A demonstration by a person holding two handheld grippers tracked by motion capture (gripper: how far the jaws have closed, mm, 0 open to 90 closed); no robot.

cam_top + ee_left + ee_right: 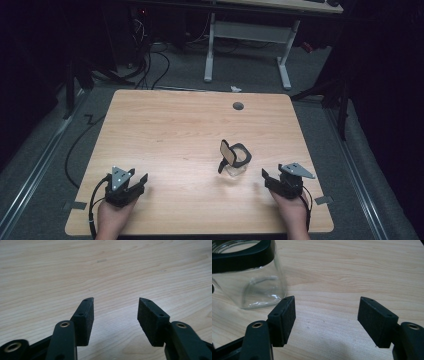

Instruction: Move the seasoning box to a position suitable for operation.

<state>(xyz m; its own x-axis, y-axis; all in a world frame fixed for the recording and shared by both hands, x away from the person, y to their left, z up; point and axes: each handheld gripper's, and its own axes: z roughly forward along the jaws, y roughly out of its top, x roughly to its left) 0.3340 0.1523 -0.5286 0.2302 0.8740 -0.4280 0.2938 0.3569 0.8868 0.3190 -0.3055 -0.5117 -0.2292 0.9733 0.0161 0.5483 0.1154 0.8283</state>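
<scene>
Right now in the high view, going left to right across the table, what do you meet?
Left gripper → glass jar with its lid flipped open → right gripper. All rest on the wooden table.

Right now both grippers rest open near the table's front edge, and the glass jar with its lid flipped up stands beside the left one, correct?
One detail is off: the glass jar stands near the right gripper, not the left gripper. The high view shows this, and the right gripper view has the jar just past its fingers. Both grippers are open near the table's front edge, and the lid is flipped up.
</scene>
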